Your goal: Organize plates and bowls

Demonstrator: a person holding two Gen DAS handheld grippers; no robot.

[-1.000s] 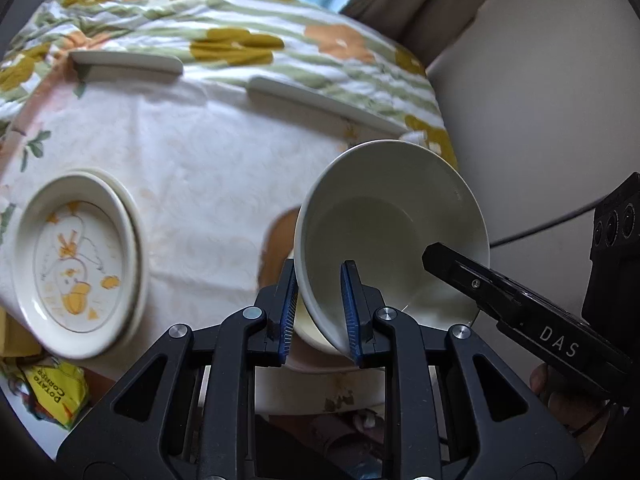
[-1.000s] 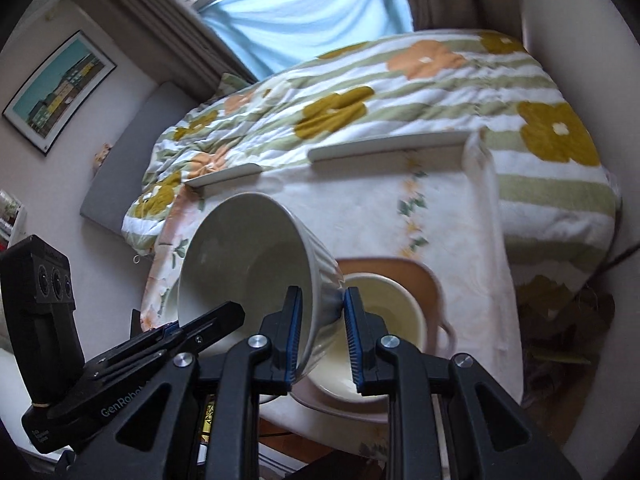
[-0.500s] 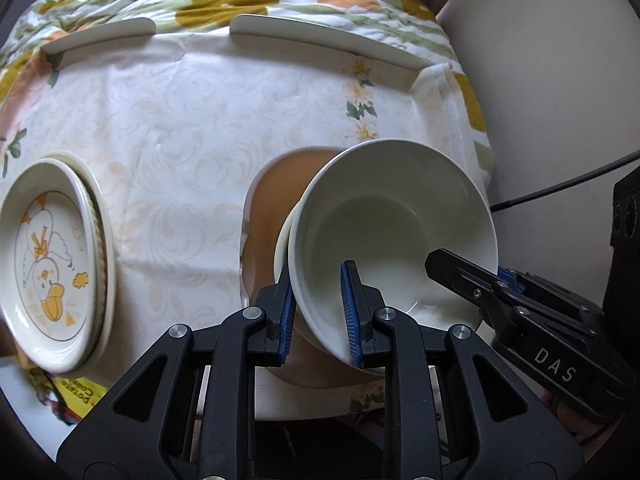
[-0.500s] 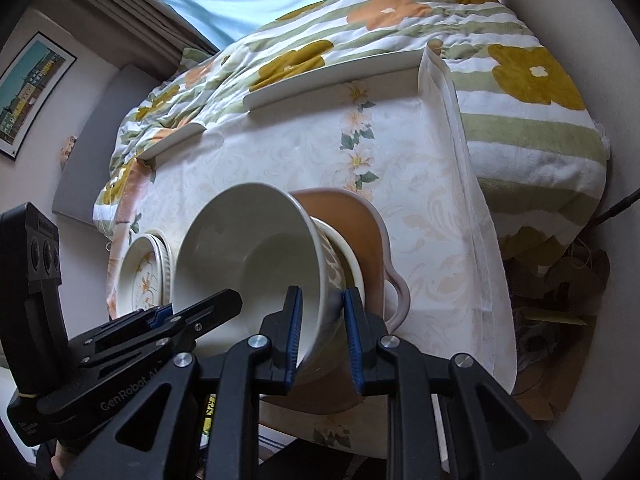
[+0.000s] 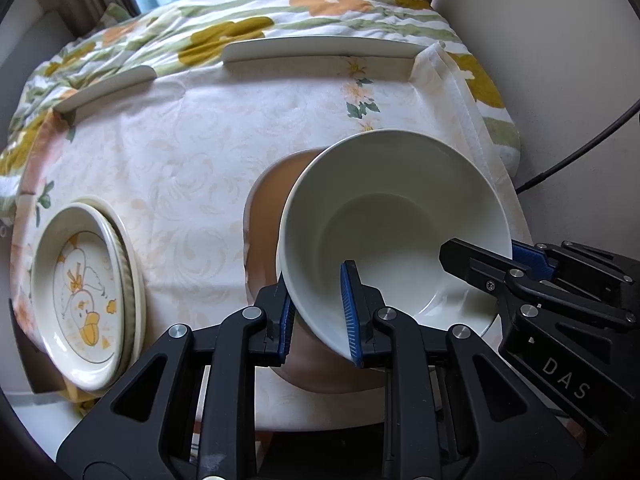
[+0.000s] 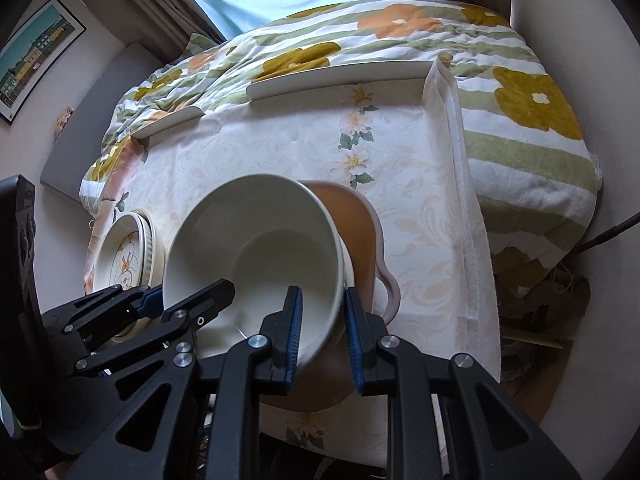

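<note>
I have the white bowl (image 5: 394, 216) sitting in a second bowl on the brown tray (image 5: 266, 204). My left gripper (image 5: 318, 312) and right gripper (image 6: 320, 332) straddle opposite sides of its rim, both jaws slack, pads slightly apart from the wall. The duck plate (image 5: 80, 288) sits left of the tray on the tablecloth (image 5: 180, 152).

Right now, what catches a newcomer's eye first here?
The big cream bowl at centre right, with both tongs, left and right, straddling its near rim, as it sits in another bowl on a tan plate. Then the duck-print plate stacked at the tablecloth's left edge.
</note>
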